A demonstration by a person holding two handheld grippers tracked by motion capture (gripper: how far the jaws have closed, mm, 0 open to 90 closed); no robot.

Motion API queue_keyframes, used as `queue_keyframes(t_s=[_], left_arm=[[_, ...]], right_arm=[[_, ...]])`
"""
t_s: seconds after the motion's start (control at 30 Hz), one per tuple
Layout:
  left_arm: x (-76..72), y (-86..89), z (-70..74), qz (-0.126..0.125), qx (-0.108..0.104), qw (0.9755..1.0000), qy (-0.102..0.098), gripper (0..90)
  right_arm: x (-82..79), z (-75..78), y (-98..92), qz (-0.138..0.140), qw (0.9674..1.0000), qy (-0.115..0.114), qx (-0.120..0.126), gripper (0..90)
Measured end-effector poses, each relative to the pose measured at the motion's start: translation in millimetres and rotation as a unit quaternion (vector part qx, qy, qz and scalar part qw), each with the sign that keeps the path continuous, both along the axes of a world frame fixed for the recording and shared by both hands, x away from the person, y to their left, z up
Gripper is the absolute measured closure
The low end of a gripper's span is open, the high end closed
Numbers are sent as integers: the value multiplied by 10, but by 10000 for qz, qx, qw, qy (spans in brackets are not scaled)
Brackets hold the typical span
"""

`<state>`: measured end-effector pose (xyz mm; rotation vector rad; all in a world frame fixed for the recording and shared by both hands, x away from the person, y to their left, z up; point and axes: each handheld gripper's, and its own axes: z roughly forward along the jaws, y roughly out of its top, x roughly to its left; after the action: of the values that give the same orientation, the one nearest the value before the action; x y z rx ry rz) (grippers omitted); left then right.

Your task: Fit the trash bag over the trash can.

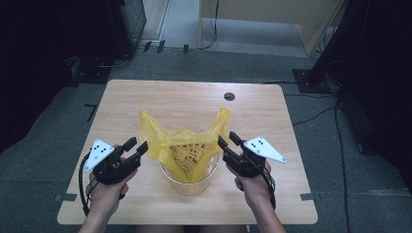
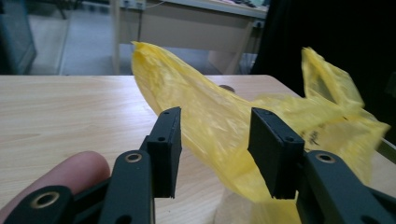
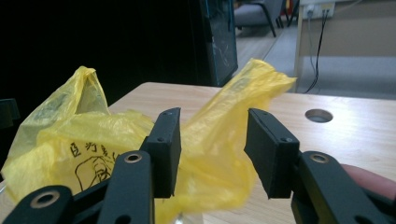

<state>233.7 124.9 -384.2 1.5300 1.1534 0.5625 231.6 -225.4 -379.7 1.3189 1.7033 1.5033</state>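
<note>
Bag: yellow bag (image 1: 187, 150) sits in a clear cup (image 1: 188, 180) at the desk's (image 1: 160, 94) near middle, two handles standing up.
Left hand-held gripper (image 1: 138, 145): jaws apart, just beside the left handle (image 2: 168, 79).
Right hand-held gripper (image 1: 227, 140): jaws apart, beside the right handle (image 3: 247, 86).
Step (judged): lining the cup; approach to handles.
Next: close each on its own handle; thin film may slip.

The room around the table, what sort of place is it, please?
Probably an office or lab set up for recording. A small wooden table with a cable hole stands on grey carpet, cables run over the floor, and a light wooden desk stands behind it.
</note>
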Motion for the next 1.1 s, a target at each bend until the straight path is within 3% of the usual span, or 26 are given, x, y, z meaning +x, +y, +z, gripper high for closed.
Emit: queue_keyframes(t_s=[0.03, 0.1, 0.2, 0.27, 0.33, 0.43, 0.57, 0.73, 0.97, 1.1], left_arm=[[29, -7, 5, 100, -37, 9999, 55, 504], [77, -11, 16, 232, -127, 9996, 107, 495], [137, -55, 13, 237, -130, 9995, 176, 480], [153, -85, -5, 188, -65, 9995, 233, 497], [154, -113, -30, 83, -57, 9995, 285, 580], [110, -147, -62, -124, -23, 9996, 269, 746], [9, -184, -83, -375, 34, 9991, 182, 883], [-181, -182, -63, -630, 60, 9980, 11, 900], [-391, -141, -37, -885, -92, 9960, -39, 900], [-530, -114, -46, -1144, 40, 9934, -43, 900]], right_arm=[[88, 4, 50, 23, 9997, 183, 150, 518], [119, 4, 69, 36, 9995, 243, 193, 501], [220, -13, 139, -90, 9984, 518, 182, 507], [262, -46, 179, -120, 9976, 666, 173, 654], [269, -76, 206, -116, 9975, 690, 93, 782], [231, -105, 219, -24, 9980, 636, 0, 879], [129, -111, 195, 10, 9989, 468, -20, 900], [-97, -112, 139, 14, 9997, 204, -126, 900], [-303, -129, 85, 4, 9999, 103, -127, 900], [-435, -114, 82, 69, 9995, -18, -305, 900]])
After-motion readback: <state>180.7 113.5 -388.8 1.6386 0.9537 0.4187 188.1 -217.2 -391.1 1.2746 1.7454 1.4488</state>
